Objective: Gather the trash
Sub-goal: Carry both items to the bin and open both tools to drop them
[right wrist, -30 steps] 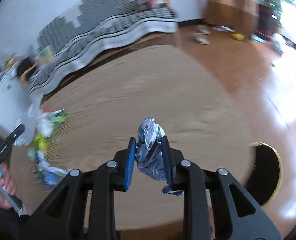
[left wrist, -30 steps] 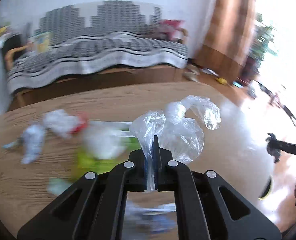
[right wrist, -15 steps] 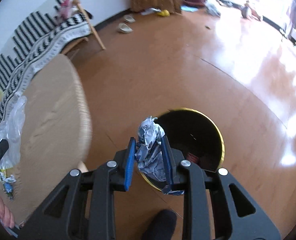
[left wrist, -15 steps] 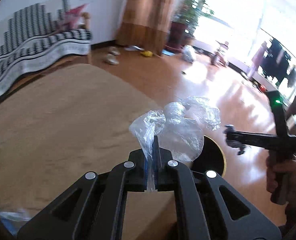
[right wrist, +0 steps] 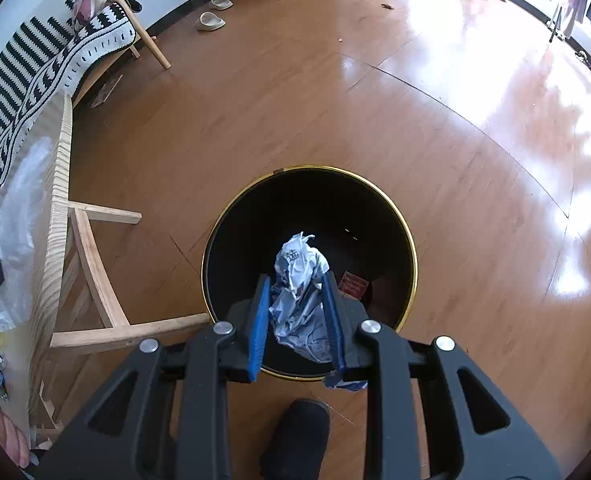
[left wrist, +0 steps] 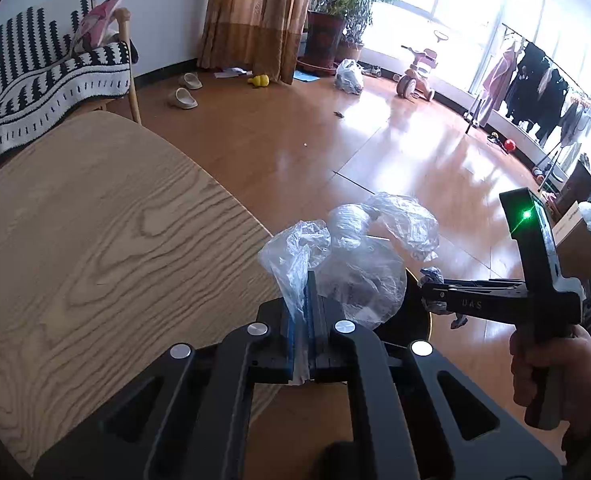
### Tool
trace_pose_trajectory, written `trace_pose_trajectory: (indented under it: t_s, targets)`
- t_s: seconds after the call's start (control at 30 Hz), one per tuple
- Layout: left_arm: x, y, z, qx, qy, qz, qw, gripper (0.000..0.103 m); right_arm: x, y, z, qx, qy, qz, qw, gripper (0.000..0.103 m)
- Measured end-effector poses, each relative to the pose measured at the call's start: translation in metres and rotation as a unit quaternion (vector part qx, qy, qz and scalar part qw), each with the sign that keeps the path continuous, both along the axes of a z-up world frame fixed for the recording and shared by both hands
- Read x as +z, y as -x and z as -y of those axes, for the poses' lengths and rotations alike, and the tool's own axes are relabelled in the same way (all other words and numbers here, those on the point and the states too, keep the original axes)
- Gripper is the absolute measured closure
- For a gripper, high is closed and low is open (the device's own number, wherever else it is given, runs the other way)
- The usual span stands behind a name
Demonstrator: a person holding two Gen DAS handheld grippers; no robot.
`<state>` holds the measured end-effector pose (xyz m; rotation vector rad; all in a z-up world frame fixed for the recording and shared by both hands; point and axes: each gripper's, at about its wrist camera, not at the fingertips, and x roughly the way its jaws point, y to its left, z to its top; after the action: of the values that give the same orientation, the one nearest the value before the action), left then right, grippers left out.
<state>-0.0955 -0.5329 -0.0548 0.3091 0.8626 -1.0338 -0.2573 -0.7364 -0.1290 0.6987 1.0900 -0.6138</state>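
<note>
My left gripper (left wrist: 306, 280) is shut on a clear crumpled plastic bag (left wrist: 359, 256), held over the right edge of the wooden table (left wrist: 95, 240). My right gripper (right wrist: 297, 284) is shut on a crumpled grey-white wrapper (right wrist: 299, 288) and hangs directly above the open black bin with a gold rim (right wrist: 375, 208) on the floor. A red scrap (right wrist: 351, 283) lies inside the bin. The right gripper (left wrist: 427, 292) also shows in the left wrist view, over the bin, which the plastic bag mostly hides.
The table's edge (right wrist: 55, 216) and wooden legs (right wrist: 95, 276) stand left of the bin. A striped sofa (left wrist: 35, 80), slippers (left wrist: 181, 98), curtain, plants, a tricycle (left wrist: 415, 76) and a clothes rack (left wrist: 535, 76) are farther off. My foot (right wrist: 295, 440) is below the right gripper.
Both grippers have swung right from the table toward the bin. The right gripper has moved closer over the bin, which now fills the view's middle. Both still hold their trash.
</note>
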Motion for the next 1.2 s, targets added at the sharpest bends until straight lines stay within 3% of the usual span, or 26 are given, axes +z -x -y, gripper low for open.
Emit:
trace_pose_trajectory:
  t_s: [0.13,0.17,0.2,0.27,0.8,0.83,0.9,0.93,0.97,1.2]
  targets:
    - [-0.003,0.003,0.01,0.001,0.001,-0.004,1.0,0.1,0.004,-0.001,-0.001,-0.001,0.002,0.008,1.0,0.076]
    - [-0.005,0.003,0.013,0.002,0.001,-0.005,1.0,0.1,0.005,0.001,-0.001,-0.004,0.003,0.012,1.0,0.069]
    - [-0.007,0.001,0.012,0.001,0.0,-0.008,1.0,0.1,0.007,0.001,0.0,-0.007,0.003,0.015,1.0,0.054]
    - [-0.01,-0.001,0.016,-0.001,-0.002,-0.013,0.9999,0.1,0.014,0.007,0.001,-0.013,0.011,0.028,0.999,0.035]
    - [-0.057,0.033,0.079,-0.073,-0.045,-0.046,0.9952,0.099,0.061,0.061,0.011,-0.084,0.035,0.089,0.992,0.028]
    - [-0.06,0.035,0.082,-0.075,-0.05,-0.045,0.9949,0.096,0.063,0.063,0.011,-0.086,0.033,0.094,0.991,0.028]
    - [-0.062,0.037,0.086,-0.078,-0.054,-0.044,0.9945,0.074,0.068,0.067,0.011,-0.089,0.031,0.107,0.99,0.027]
    - [-0.062,0.038,0.086,-0.079,-0.051,-0.043,0.9947,0.046,0.071,0.068,0.011,-0.09,0.033,0.111,0.989,0.027]
    - [-0.061,0.039,0.084,-0.076,-0.045,-0.037,0.9954,0.032,0.073,0.068,0.01,-0.09,0.034,0.113,0.989,0.026]
    - [-0.036,0.034,0.051,-0.08,-0.035,0.001,0.9962,0.019,0.091,0.04,-0.009,-0.064,0.043,0.128,0.989,0.024]
